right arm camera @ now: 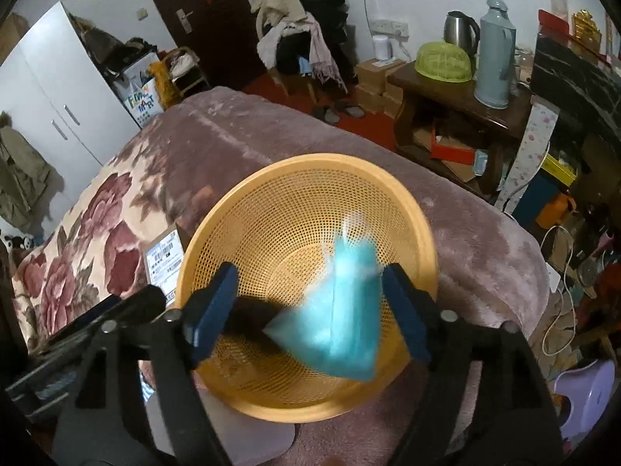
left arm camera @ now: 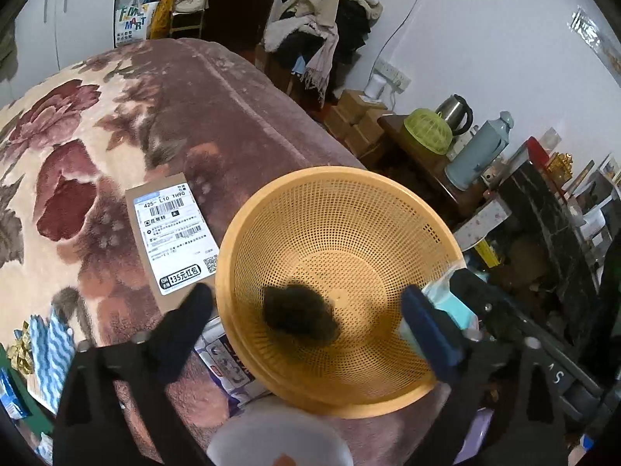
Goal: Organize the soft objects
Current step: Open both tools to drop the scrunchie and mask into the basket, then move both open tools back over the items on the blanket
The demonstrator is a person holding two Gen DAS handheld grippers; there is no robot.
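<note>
An orange mesh basket (left arm camera: 341, 209) sits on the bed's floral blanket (left arm camera: 77, 136). Inside it lies a dark fuzzy lump (left arm camera: 299, 314). My left gripper (left arm camera: 306, 295) hangs over the basket with its jaws wide apart, the lump below and between them, untouched. In the right wrist view my right gripper (right arm camera: 310, 272) stands open above the same basket (right arm camera: 271, 202). A teal soft packet (right arm camera: 341, 310), blurred, is loose between its blue pads (right arm camera: 211, 310) and touches neither. That packet (left arm camera: 454, 306) also peeks out at the basket's right rim in the left wrist view.
A cardboard parcel with a shipping label (left arm camera: 170, 233) lies left of the basket. A printed packet (left arm camera: 229, 365) sticks out from under it. A blue-striped cloth (left arm camera: 50, 353) lies at the bed's left edge. Beyond the bed are a side table (right arm camera: 446, 89) with a thermos (right arm camera: 493, 54) and a heap of clothes (right arm camera: 302, 11).
</note>
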